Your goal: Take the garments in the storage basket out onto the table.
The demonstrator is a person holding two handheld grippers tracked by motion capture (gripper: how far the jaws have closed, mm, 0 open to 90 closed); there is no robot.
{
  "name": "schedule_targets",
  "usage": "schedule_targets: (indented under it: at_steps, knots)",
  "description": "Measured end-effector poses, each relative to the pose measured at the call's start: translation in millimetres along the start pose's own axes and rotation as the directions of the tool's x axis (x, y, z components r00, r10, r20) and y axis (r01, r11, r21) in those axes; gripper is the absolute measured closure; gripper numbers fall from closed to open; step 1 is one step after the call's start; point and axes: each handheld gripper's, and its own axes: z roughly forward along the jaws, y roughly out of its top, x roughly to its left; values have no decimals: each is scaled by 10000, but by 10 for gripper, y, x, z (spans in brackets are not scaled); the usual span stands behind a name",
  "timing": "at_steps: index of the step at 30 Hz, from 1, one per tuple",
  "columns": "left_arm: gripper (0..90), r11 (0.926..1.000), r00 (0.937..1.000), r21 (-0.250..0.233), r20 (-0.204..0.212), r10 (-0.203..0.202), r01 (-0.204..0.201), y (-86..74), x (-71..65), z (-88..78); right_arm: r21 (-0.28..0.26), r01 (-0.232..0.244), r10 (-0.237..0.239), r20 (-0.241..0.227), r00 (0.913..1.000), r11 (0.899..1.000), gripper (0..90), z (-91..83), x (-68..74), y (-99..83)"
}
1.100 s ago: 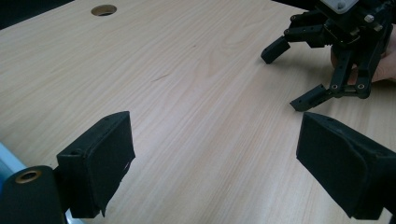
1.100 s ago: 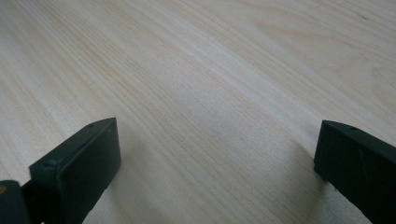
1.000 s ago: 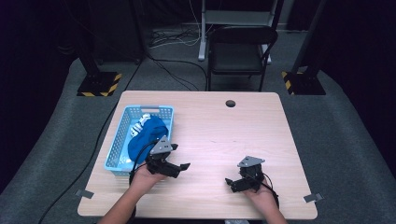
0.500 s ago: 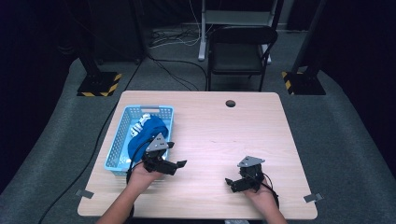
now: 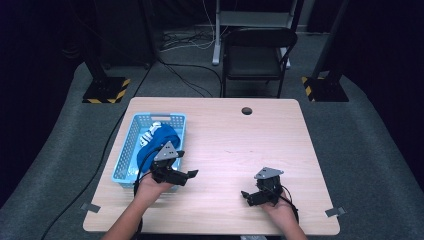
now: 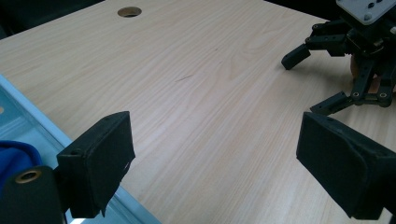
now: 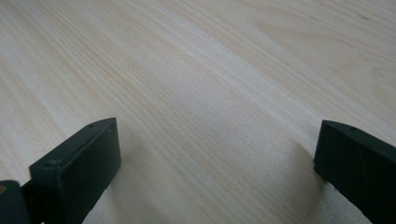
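Note:
A light blue plastic basket (image 5: 126,151) sits at the table's left, holding a blue cloth (image 5: 159,140) and something white (image 5: 150,132). My left gripper (image 5: 186,165) hovers just right of the basket's near corner, open and empty, its jaws pointing right. In the left gripper view its jaws stand wide apart (image 6: 215,158) over bare wood, with the basket's rim (image 6: 28,122) and the blue cloth (image 6: 11,155) at the left. My right gripper (image 5: 248,196) rests near the front right, open and empty (image 7: 215,163). It also appears across the table in the left gripper view (image 6: 345,60).
The wooden table (image 5: 235,145) has a round cable hole (image 5: 246,110) near its far edge. A black folding chair (image 5: 256,55) stands behind the table. Floor stands with yellow-black striped bases (image 5: 105,90) flank the table. Tape tabs mark the table's front corners.
My left gripper has drifted slightly left, toward the basket. The right gripper has stayed put.

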Motion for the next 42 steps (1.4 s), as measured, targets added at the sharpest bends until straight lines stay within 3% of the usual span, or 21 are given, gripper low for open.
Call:
schedule_targets:
  at_steps: [9, 30, 42]
  knots:
    - [106, 10000, 9999, 28, -152, -47, 47, 13, 46, -45, 2, 1, -1, 0, 10000, 10000, 0, 0, 0, 0]
    - [106, 9983, 9973, -134, -475, -568, 562, -13, 211, -144, 3, 5, -5, 1, 10000, 10000, 0, 0, 0, 0]
    - [106, 9983, 9968, -160, -560, -562, 554, 11, 234, -176, 2, 0, 0, 1, 10000, 10000, 0, 0, 0, 0]
